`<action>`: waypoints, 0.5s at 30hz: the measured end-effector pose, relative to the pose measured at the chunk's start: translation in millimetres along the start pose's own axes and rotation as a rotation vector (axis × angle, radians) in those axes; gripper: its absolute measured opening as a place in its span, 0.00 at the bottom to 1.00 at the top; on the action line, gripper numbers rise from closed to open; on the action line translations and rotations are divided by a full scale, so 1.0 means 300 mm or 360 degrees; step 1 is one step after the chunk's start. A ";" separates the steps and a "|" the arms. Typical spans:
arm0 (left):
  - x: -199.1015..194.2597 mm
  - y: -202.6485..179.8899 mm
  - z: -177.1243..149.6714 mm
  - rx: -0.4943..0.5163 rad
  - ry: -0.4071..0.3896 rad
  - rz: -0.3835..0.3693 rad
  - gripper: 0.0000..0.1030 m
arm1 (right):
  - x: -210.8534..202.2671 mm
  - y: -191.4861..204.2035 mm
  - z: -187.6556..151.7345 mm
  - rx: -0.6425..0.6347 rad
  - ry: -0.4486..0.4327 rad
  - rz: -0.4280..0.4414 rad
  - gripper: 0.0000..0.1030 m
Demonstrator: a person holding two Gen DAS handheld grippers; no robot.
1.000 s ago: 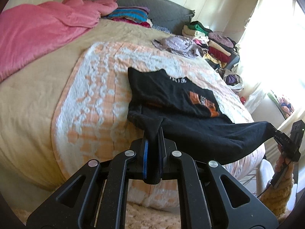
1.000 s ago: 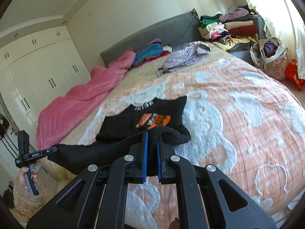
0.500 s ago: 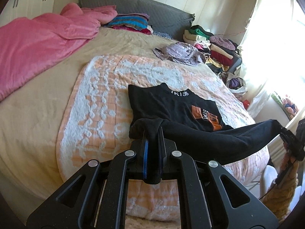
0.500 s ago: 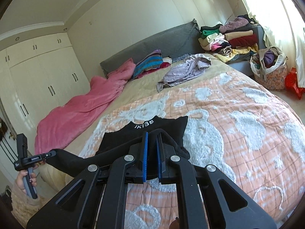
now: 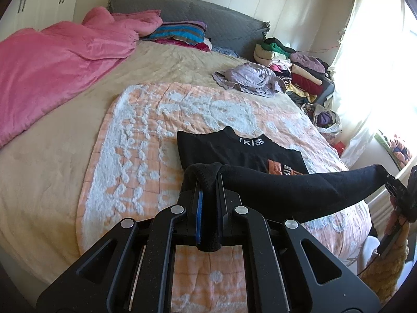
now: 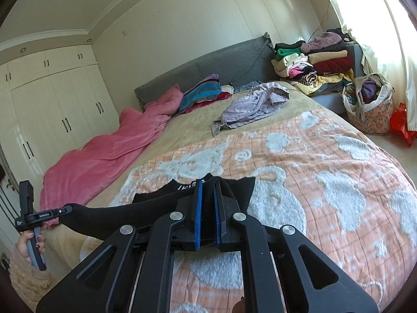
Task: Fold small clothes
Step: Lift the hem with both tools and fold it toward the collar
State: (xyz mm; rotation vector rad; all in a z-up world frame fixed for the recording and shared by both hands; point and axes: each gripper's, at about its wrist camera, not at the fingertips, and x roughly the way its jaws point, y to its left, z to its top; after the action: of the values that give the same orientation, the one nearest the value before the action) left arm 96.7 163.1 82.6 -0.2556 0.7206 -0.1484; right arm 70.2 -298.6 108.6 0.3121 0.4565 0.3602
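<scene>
- The left tongs [image 5: 208, 195] are clamped tight on one bottom corner of the black T-shirt [image 5: 234, 151], a bunch of dark cloth squeezed between the blue-edged pads.
- The right tongs [image 6: 207, 203] are likewise closed on the other bottom corner, with black fabric filling the narrow gap between the pads.
- Between the two tongs the hem hangs raised above the bed as a taut dark band [image 5: 299, 185] (it sags a little in the middle), and each camera sees the other tongs at the end of it.
- A hand [image 6: 30, 245] with dark nails grips the handle of the left tongs, at the left edge of the right wrist view.
- The upper part of the T-shirt lies flat on the peach-and-white quilt [image 5: 146, 140], collar on the far side, white lettering at the neck and an orange print partly hidden by the raised hem.
- Farther up the bed lies a crumpled lilac garment [image 5: 250, 79], well apart from the T-shirt.
- A pink blanket [image 5: 57, 62] covers the left side of the bed.
- Striped folded cloth [image 5: 179, 32] rests against the grey headboard [image 5: 208, 18].
- A heap of clothes [image 6: 312, 62] sits at the far right, with a bag [image 6: 370, 104] on the floor near it.
</scene>
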 end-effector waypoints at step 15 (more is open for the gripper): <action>0.179 0.072 0.103 -0.0087 0.0019 -0.0012 0.02 | 0.219 -0.036 0.064 0.0027 0.0024 -0.0070 0.07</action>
State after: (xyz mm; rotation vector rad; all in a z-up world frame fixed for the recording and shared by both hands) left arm 158.3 177.6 64.9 -0.3102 0.7364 -0.1378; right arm 137.2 -285.8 96.7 0.3157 0.4810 0.3161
